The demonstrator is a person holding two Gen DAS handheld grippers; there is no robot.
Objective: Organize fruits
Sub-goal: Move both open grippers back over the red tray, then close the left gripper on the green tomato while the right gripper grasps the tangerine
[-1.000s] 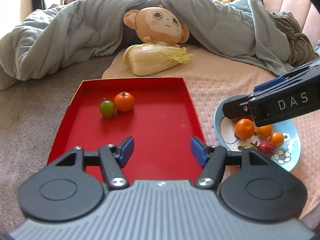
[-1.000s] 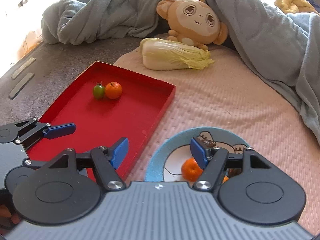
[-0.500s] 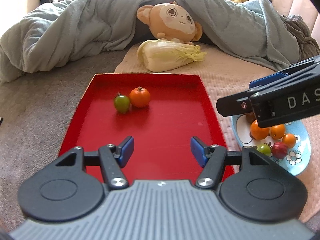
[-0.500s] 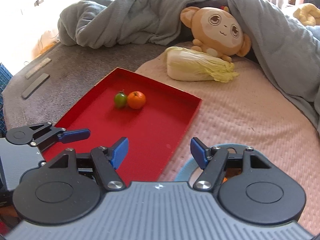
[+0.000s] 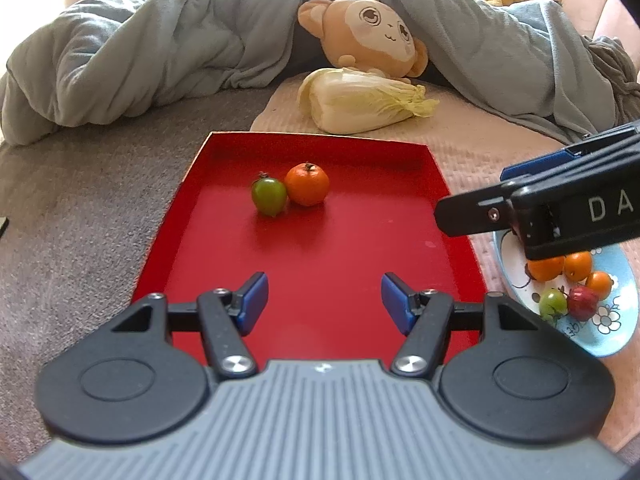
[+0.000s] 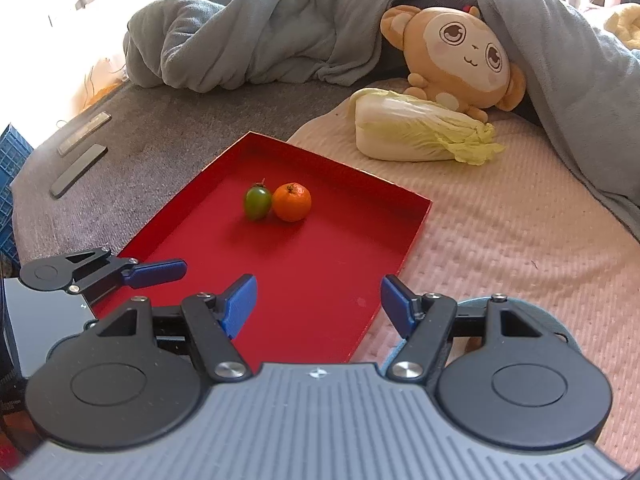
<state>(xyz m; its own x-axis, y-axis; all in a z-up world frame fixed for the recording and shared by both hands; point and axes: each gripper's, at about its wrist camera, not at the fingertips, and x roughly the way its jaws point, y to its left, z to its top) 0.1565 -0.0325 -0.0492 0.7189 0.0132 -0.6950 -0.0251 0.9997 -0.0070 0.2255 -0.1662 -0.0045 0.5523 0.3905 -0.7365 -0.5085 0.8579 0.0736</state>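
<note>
Honestly, both the left gripper (image 5: pixel 324 300) and right gripper (image 6: pixel 318 302) are held apart, empty. The orange (image 5: pixel 307 184) could easily get rolled into the green tomato (image 5: pixel 269 197) if nudged.

Red tray (image 5: pixel 320 240): smooth, slightly shiny, looks like coated card or plastic. Orange fruit (image 5: pixel 307 184): finely dimpled skin, soft sheen. Green fruit (image 5: pixel 269 197): smooth, glossy. Plate (image 5: pixel 616 320), lower right of the left view: glazed, shiny. Blanket (image 6: pixel 260 40): soft matt cloth, creased. Pink cover (image 6: pixel 500 220): ribbed knit texture. Plush monkey (image 6: pixel 460 52): short fuzzy fabric. Left gripper (image 5: pixel 324 300): matt black plastic, bright metal screws.
</note>
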